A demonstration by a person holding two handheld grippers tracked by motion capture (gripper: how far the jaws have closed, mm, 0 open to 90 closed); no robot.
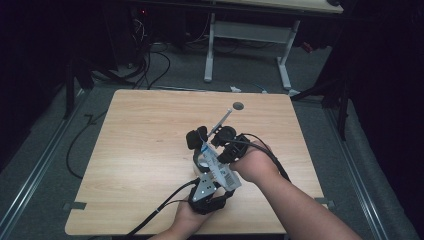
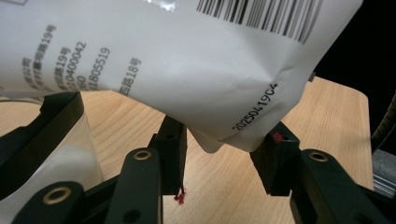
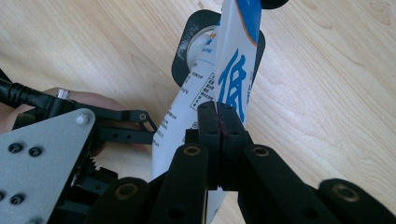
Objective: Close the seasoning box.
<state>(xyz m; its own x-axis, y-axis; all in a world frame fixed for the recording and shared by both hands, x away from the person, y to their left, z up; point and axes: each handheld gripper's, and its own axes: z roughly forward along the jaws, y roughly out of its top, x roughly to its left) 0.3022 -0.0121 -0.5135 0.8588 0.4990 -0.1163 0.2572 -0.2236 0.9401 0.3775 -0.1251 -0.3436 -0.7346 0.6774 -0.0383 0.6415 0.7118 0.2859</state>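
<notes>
A white pouch [image 1: 220, 170] with blue print and a barcode hangs tilted above the table [image 1: 140, 150]. My right gripper [image 3: 218, 116] is shut on the pouch [image 3: 232, 70], its jaws pinching one thin edge. My left gripper [image 2: 224, 149] sits under the pouch [image 2: 187, 60] with its jaws apart. The pouch lies across the jaw tips and its lower corner dips between them; no pressing by the pads shows. A black-rimmed round container [image 3: 194, 35] stands on the table just beyond the pouch.
A thin silver rod [image 1: 222, 119] sticks up and away from the black parts near the grippers. A small grey round spot [image 1: 238, 106] marks the table's far side. A clear curved wall [image 2: 51, 154] stands beside the left jaw. Cables trail toward the front edge.
</notes>
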